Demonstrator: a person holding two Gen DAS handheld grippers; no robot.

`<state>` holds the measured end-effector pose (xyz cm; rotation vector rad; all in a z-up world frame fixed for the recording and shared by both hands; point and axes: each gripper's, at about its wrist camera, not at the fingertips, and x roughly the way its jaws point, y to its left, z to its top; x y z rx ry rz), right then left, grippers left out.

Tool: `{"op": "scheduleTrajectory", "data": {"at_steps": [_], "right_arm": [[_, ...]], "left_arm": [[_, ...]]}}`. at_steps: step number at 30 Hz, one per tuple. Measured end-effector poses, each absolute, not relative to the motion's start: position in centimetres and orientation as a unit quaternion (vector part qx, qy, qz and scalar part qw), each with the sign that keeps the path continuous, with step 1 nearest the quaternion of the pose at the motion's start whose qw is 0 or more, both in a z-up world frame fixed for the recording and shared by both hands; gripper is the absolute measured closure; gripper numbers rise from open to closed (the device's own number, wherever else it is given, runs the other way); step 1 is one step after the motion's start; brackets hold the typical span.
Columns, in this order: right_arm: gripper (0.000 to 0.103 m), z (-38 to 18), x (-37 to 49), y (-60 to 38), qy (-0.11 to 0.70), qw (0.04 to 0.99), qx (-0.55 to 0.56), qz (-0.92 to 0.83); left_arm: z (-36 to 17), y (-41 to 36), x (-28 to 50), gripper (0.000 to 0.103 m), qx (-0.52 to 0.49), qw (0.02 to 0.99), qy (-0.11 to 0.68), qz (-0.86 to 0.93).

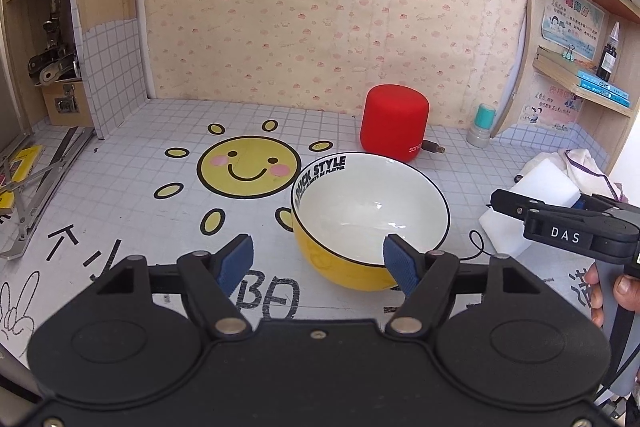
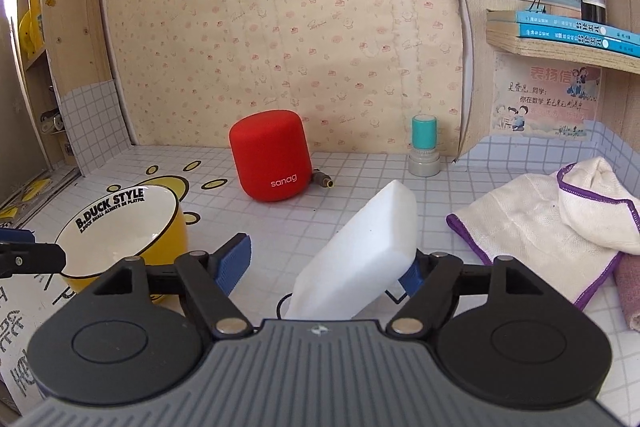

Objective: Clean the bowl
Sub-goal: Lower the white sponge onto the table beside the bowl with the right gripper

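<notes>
The left gripper's (image 1: 318,261) jaws are spread, one pad at the yellow bowl's (image 1: 370,217) near rim. The right gripper's (image 2: 324,267) jaws are spread around a white sponge (image 2: 360,247), unpinched. The bowl is seen upright on the tiled surface (image 2: 352,183), before a red speaker (image 2: 270,157).
</notes>
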<state>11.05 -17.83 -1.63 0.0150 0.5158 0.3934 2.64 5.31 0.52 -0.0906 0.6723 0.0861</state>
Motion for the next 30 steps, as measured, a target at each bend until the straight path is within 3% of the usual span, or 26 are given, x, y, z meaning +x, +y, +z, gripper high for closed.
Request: {"op": "scheduleTrajectory", "data": {"at_steps": [6,30], "right_arm": [[0.025,-1.4,11.0,-17.9,0.241,0.955,-0.029,0.173],[0.029,1.3,10.9,-16.3,0.234,0.941,0.019,0.244]], "left_arm": [[0.5,5.1,2.6,0.030,-0.042,0.943,0.328,0.040],[0.6,5.4,2.6,0.030,-0.046,0.946,0.321,0.027]]}}
